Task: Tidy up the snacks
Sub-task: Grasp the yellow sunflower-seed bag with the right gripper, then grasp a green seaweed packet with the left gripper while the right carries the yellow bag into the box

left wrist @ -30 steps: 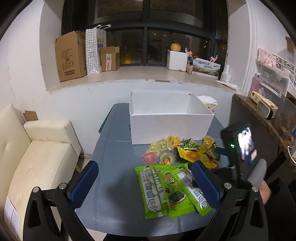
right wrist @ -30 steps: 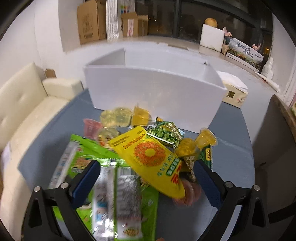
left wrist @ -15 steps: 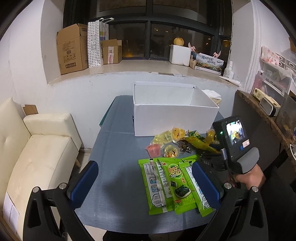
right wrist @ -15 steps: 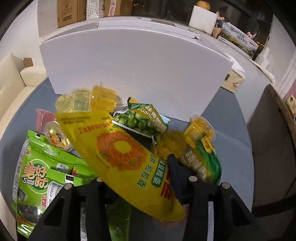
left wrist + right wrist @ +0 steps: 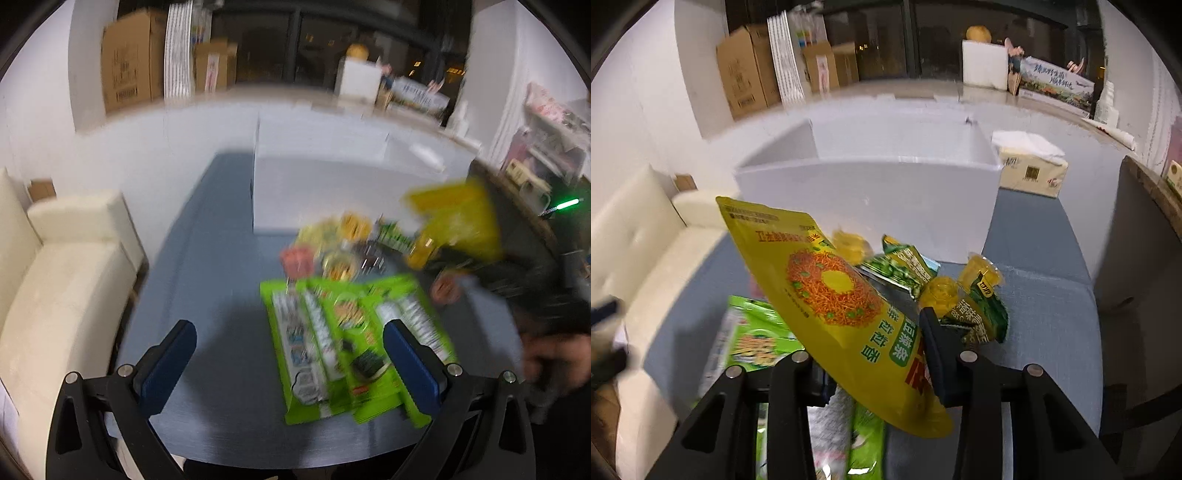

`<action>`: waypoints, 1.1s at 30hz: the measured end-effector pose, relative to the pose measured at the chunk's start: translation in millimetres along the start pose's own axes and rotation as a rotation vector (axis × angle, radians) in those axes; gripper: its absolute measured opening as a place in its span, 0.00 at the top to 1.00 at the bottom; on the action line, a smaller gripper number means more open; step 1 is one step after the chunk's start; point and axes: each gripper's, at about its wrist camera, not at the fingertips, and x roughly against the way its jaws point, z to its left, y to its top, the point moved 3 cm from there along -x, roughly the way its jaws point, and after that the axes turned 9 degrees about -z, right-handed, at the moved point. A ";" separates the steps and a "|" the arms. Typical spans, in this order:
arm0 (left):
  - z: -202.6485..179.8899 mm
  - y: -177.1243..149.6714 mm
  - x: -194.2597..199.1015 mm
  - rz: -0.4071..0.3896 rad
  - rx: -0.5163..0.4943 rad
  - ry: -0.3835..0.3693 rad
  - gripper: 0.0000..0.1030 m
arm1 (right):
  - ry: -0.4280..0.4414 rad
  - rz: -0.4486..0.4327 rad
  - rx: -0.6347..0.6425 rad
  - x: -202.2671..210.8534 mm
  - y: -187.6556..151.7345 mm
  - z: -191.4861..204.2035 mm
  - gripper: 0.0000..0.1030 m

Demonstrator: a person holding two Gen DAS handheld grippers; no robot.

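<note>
A glossy yellow snack pouch point(image 5: 834, 314), printed with an orange ring of noodle-like snack dotted with green peas and green-and-red lettering, is clamped low down in the right gripper point(image 5: 875, 354), whose jaws have just been closing onto it. The pouch tilts up and to the left, clear of the blue-grey desk point(image 5: 1052, 332), in front of the near wall of the open white box point(image 5: 886, 199). Its lower corner hangs below the jaws, and the left jaw is hidden behind it.

Beyond the pouch on the desk lie small green pea packets point(image 5: 905, 266) and yellow jelly cups point(image 5: 942, 291); the cups behind the pouch are only partly seen. Bright green seaweed packs point(image 5: 757, 339) lie to the lower left, blurred and cut off by the gripper frame.

The left wrist view is smeared with motion. There the left gripper point(image 5: 290, 363) stands wide with nothing between its blue pads, hovering over the desk; the seaweed packs point(image 5: 343, 339) lie just ahead of it, with the right pad in front of their right edge. The yellow pouch point(image 5: 458, 221) shows as a blur raised at the right, above the loose heap. A hand point(image 5: 554, 358) at the right edge is too blurred to make out. A cream sofa point(image 5: 66, 273) stands to the desk's left.
</note>
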 end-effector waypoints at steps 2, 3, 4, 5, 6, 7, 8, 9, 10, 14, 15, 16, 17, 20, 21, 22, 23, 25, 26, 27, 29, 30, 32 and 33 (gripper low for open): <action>0.0 -12.8 -19.7 0.044 0.018 -0.002 0.00 | 0.004 -0.025 -0.004 14.4 0.8 -0.4 0.59; -1.6 -16.0 -24.8 0.051 0.019 -0.005 0.00 | 0.013 -0.031 -0.010 20.6 0.7 -1.5 0.59; -5.3 -20.7 -32.8 0.065 0.018 -0.012 0.00 | 0.018 -0.039 -0.016 26.3 0.6 -2.0 0.59; -9.1 -24.2 -39.4 0.079 0.017 -0.016 0.00 | 0.022 -0.051 -0.025 31.1 1.5 -4.4 0.59; -11.8 -27.2 -44.7 0.088 0.014 -0.018 0.00 | 0.024 -0.057 -0.027 36.2 0.8 -4.0 0.59; -16.7 -31.0 -53.1 0.105 0.007 -0.018 0.00 | 0.022 -0.060 -0.027 40.5 -0.8 -3.7 0.59; -20.4 -32.9 -58.4 0.115 0.001 -0.018 0.01 | 0.020 -0.062 -0.029 44.5 -2.5 -3.0 0.59; -24.6 -35.2 -65.8 0.129 -0.008 -0.016 0.04 | 0.023 -0.064 -0.037 47.4 -4.3 -3.3 0.59; -27.7 -36.1 -69.3 0.137 -0.013 -0.013 0.15 | 0.028 -0.064 -0.043 47.8 -5.6 -4.3 0.59; -39.7 -35.5 -80.1 0.131 -0.030 -0.035 0.23 | 0.032 -0.058 -0.059 49.1 -10.2 -7.7 0.59; -40.7 -34.4 -79.6 0.130 -0.032 -0.042 0.25 | 0.035 -0.058 -0.060 50.4 -10.9 -7.6 0.59; -41.5 -33.0 -79.2 0.128 -0.030 -0.049 0.28 | 0.037 -0.058 -0.061 50.3 -10.8 -7.5 0.59; -42.0 -31.5 -77.5 0.121 -0.032 -0.052 0.35 | 0.039 -0.060 -0.061 50.2 -10.4 -7.2 0.59; -42.4 -23.6 -66.8 0.099 -0.015 -0.090 0.69 | 0.043 -0.063 -0.056 51.3 -10.0 -4.6 0.59; -42.0 -20.4 -64.6 0.096 -0.016 -0.091 0.81 | 0.048 -0.065 -0.054 51.3 -9.4 -3.4 0.59; -41.8 -17.3 -62.7 0.100 -0.017 -0.095 0.81 | 0.050 -0.066 -0.051 51.5 -9.2 -2.1 0.59; -41.6 -15.8 -61.5 0.098 -0.015 -0.104 0.82 | 0.052 -0.069 -0.047 51.8 -8.5 -0.6 0.59; -40.3 -12.9 -60.3 0.088 -0.021 -0.110 0.83 | 0.060 -0.074 -0.042 52.8 -7.9 1.6 0.59; -39.2 -12.4 -60.6 0.092 -0.019 -0.110 0.83 | 0.060 -0.076 -0.040 53.1 -7.8 2.5 0.59; -38.4 -12.4 -61.6 0.097 -0.015 -0.113 0.83 | 0.061 -0.075 -0.039 53.1 -7.9 3.1 0.59; -35.4 -12.9 -64.2 0.099 0.001 -0.121 0.83 | 0.061 -0.073 -0.038 52.6 -8.7 3.5 0.59; -34.5 -15.2 -63.8 0.097 0.001 -0.125 0.83 | 0.063 -0.073 -0.040 52.9 -9.0 3.9 0.59; -34.4 -16.7 -60.7 0.089 -0.007 -0.127 0.85 | 0.063 -0.069 -0.040 52.6 -9.7 4.2 0.59; -34.8 -16.0 -59.0 0.087 -0.006 -0.133 0.86 | 0.062 -0.070 -0.041 53.1 -9.6 4.3 0.59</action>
